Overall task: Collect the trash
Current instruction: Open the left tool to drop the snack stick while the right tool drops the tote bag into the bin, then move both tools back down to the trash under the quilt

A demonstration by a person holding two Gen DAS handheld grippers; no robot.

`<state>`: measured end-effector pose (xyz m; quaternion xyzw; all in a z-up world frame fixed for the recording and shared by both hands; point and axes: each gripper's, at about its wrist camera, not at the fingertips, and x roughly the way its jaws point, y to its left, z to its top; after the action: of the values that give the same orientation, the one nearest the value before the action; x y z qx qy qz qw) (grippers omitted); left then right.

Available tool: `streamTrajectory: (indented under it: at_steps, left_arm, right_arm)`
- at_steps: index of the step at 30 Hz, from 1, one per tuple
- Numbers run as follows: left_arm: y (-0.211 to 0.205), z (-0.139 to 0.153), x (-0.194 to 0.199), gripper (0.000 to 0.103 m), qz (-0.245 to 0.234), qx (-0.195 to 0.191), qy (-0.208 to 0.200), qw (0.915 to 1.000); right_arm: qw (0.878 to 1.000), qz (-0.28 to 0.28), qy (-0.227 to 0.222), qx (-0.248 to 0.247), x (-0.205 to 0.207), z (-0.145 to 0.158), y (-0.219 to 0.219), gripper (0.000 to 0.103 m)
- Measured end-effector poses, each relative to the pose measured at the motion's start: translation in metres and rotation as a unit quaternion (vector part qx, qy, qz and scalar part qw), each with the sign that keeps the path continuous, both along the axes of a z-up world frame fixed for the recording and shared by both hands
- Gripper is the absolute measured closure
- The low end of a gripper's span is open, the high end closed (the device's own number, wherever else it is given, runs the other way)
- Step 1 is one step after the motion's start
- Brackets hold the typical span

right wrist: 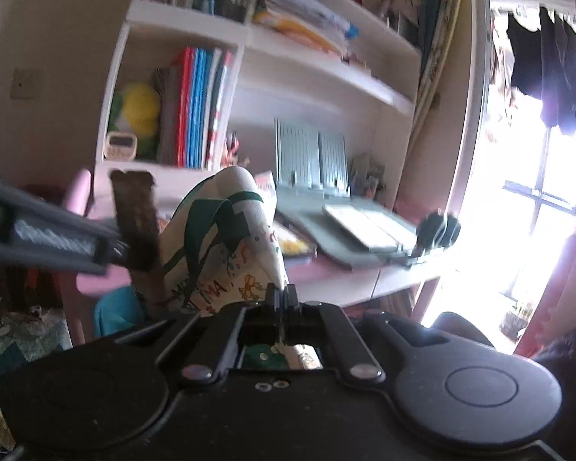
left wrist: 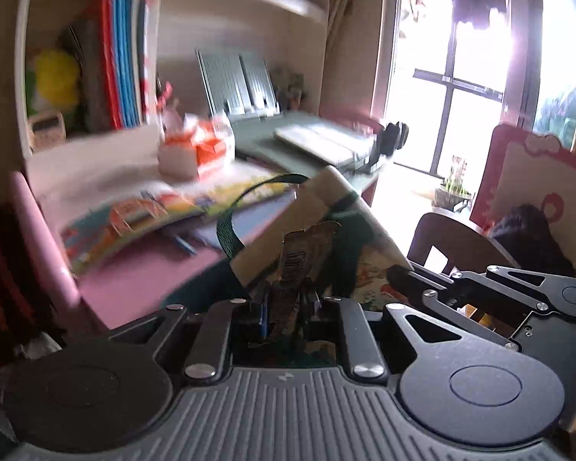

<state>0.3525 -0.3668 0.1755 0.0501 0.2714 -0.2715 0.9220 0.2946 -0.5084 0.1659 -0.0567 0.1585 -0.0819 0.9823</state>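
I find the left claw (left wrist: 284, 303) closed on a dark crumpled wrapper (left wrist: 295, 257). In the left wrist view the wrapper's long axis runs straight out along the claw's fingers, its free end pointing forward and up; a barcode shows on its face. The lower end sits pinched between the fingers. In the right wrist view the same wrapper (right wrist: 134, 219) stands nearly upright, long axis vertical, ragged top edge uppermost, with the left claw (right wrist: 115, 249) entering from the left and clamping its lower part.

The right claw (right wrist: 280, 296) is closed on the rim of a printed cloth bag (right wrist: 226, 253). The bag is pale with coloured cartoon print and green strap handles (right wrist: 211, 226). It rises ahead of the right claw, its top leaning away toward the shelves. In the left wrist view the bag (left wrist: 326, 207) lies directly beyond the wrapper, and the right claw (left wrist: 403, 272) holds its edge at right.

The wrapper is just left of the bag in the right wrist view; I cannot tell whether the two touch. Both are held in the air in front of a pink tabletop (left wrist: 142, 280).

On the tabletop lie a colourful picture book (left wrist: 134, 215) and an orange and white packet (left wrist: 196, 150). Behind stands a white bookshelf (right wrist: 245, 46) with upright books. Both views are motion-blurred.
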Motion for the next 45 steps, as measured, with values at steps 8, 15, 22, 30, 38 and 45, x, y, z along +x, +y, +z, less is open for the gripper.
streamTrajectory:
  at_steps: [8,15,22,30,38,45]
  left_arm:
    - [-0.016,-0.049,0.027,0.088,0.012,0.041,0.061,0.9972]
    - [-0.014,-0.072,0.044,0.087,0.036,0.057,0.107,0.9919]
    - [-0.007,-0.067,0.035,0.072,0.031,0.029,0.118,0.9921]
    - [0.004,-0.046,0.012,0.034,0.032,0.013,0.087,0.9956]
    - [0.045,-0.020,-0.031,0.027,0.039,0.001,0.058,0.9976]
    - [0.105,-0.008,-0.070,0.023,0.058,-0.007,0.043,0.9973]
  right_arm:
    - [0.998,0.029,0.053,0.026,0.017,-0.032,-0.003,0.100]
    - [0.992,0.060,0.107,0.026,0.024,-0.047,-0.001,0.084]
    - [0.993,0.059,0.103,0.014,0.007,-0.043,-0.005,0.071]
    - [0.993,0.066,0.087,0.033,-0.024,-0.028,-0.008,0.060]
    - [0.992,0.098,0.063,0.051,-0.062,-0.003,0.008,0.054]
    - [0.987,0.141,0.045,0.061,-0.089,0.010,0.043,0.052]
